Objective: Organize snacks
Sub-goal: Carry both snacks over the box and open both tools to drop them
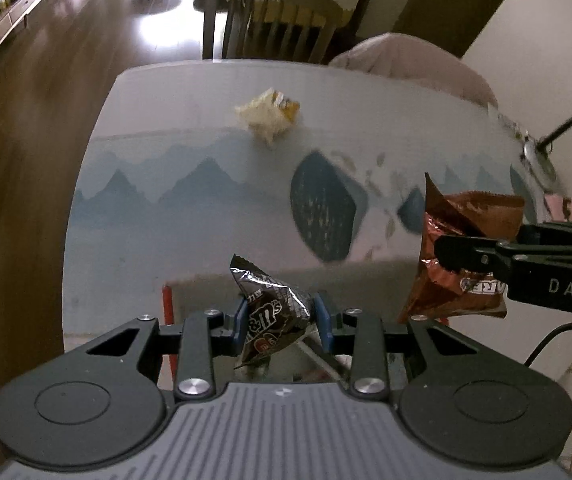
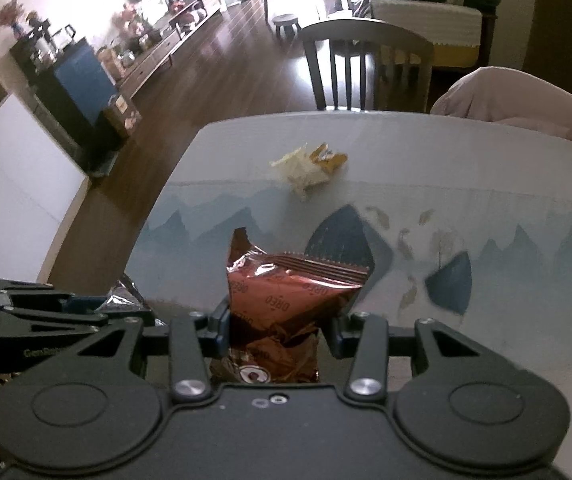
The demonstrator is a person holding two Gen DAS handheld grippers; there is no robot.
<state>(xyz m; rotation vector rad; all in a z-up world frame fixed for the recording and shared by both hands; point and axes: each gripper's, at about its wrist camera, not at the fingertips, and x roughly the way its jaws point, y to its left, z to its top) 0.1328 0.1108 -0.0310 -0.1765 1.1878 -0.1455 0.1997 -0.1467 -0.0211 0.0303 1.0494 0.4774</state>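
Observation:
My left gripper (image 1: 278, 318) is shut on a dark brown M&M's packet (image 1: 272, 312) and holds it above the near table edge. My right gripper (image 2: 278, 332) is shut on a reddish-brown Oreo packet (image 2: 289, 300). In the left wrist view the Oreo packet (image 1: 457, 248) hangs at the right, pinched by the right gripper (image 1: 451, 258). In the right wrist view the left gripper (image 2: 86, 304) shows at the left with the silver edge of its packet (image 2: 124, 298). A yellow and white snack packet (image 1: 268, 114) lies on the far part of the table; it also shows in the right wrist view (image 2: 309, 166).
The table (image 1: 190, 208) has a pale cloth printed with blue mountains. A wooden chair (image 1: 278, 16) stands at the far edge, and a pink cloth (image 1: 413, 60) lies at the far right corner. A lamp with a black cable (image 1: 541, 152) sits at the right edge.

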